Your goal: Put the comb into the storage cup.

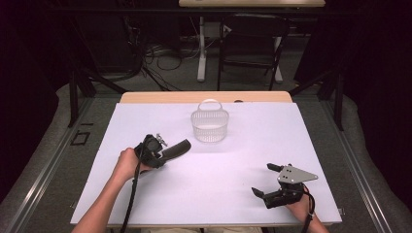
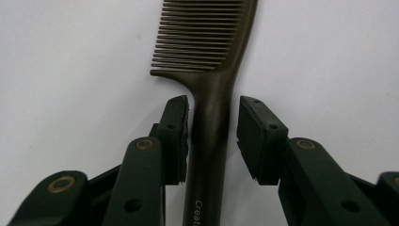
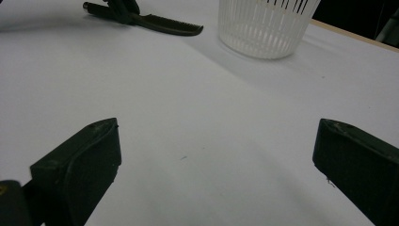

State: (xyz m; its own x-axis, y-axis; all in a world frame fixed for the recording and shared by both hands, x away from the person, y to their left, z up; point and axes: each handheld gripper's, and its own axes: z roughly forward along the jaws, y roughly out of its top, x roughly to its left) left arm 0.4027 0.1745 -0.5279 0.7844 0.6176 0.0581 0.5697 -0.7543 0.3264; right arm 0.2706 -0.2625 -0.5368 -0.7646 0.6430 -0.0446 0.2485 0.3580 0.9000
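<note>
One white sheet (image 1: 204,194), smooth and matte, covers the table, whose pale wooden edge (image 1: 160,97) shows at the far side. One basket (image 1: 210,125) stands on it, round, of translucent white plastic with thin vertical slats and a hoop handle, well beyond both pairs of jaws. Two grippers (image 1: 171,149) of black, hard plastic rest low over the sheet. The right gripper (image 1: 266,180) carries a grey three-cornered plate; its jaws stand wide apart with bare sheet between them. One comb (image 2: 211,94), dark brown glossy plastic with fine straight teeth and a slim rounded handle, lies flat on the sheet, its handle between the left gripper's jaws, teeth past their tips. The near pad touches the handle's side; a slim gap remains at the other, so no grasp yet. White lettering on the handle begins "Crea"; the rest is cut off.
</note>
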